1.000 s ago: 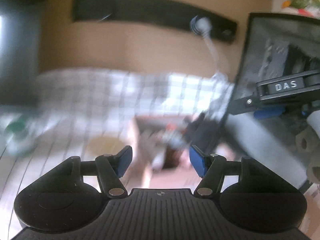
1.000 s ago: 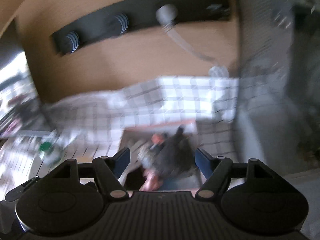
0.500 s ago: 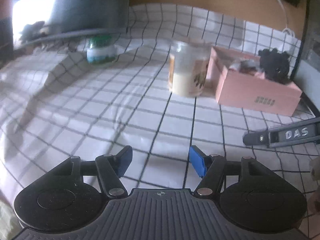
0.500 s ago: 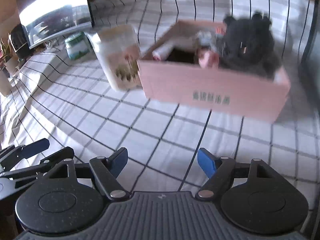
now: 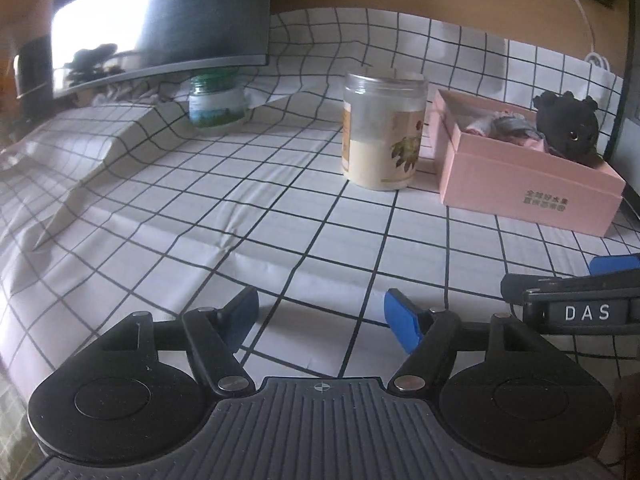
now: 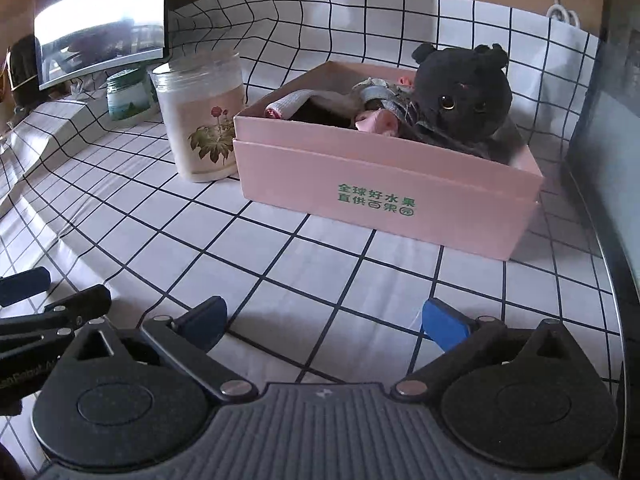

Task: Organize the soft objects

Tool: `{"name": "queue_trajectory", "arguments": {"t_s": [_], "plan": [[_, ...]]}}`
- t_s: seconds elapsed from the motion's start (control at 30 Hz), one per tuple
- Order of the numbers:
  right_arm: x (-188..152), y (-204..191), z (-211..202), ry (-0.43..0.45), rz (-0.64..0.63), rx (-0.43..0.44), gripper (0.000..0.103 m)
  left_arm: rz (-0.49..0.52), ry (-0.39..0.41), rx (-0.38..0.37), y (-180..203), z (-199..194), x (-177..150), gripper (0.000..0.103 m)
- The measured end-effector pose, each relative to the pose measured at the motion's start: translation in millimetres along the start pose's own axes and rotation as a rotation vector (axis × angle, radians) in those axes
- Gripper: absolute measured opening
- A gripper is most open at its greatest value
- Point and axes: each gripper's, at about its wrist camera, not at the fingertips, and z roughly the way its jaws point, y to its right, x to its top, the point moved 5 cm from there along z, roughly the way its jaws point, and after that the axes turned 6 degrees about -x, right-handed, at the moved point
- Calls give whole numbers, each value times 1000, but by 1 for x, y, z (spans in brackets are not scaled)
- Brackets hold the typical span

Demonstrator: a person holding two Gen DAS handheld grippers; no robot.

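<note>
Both hand-held grippers are hovering low over the worktop (image 5: 280,208), which is wearing a white cloth with a black grid. The left hand-held gripper (image 5: 320,314) is standing with its jaws spread, having just been opening a little further, and nothing is lying between its blue pads (image 5: 402,322) but bare cloth. The right hand-held gripper (image 6: 322,322) is likewise gaping wide, its jaws having just been opening, and it too is holding nothing.

Ahead of the right one, a pink box (image 6: 384,196) with green lettering on its front is sitting on the cloth. A black plush toy (image 6: 464,96) is leaning in the box's right end, its head poking above the rim, and bunched pink and grey cloths (image 6: 372,108) are lying in the box beside it, touching it. Both grippers are staying well short of the box.

Just to the left of the box, a clear jar (image 5: 382,132) with a flower label is standing upright. Further back and to the left, a small green-lidded jar (image 5: 216,100) is sitting under the edge of a dark monitor (image 5: 160,16). A white cable (image 5: 580,8) is hanging down the wall behind the box.
</note>
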Motion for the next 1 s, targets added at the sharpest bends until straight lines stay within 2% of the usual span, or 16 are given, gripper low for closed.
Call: {"name": "queue_trajectory", "arguments": {"t_s": [0.37, 1.0], "plan": [[-1, 0, -7, 72, -35, 42, 103, -17, 4, 24, 2, 1, 0, 75], [0, -3, -6, 70, -56, 45, 103, -13, 7, 20, 1, 0, -1, 75]]}}
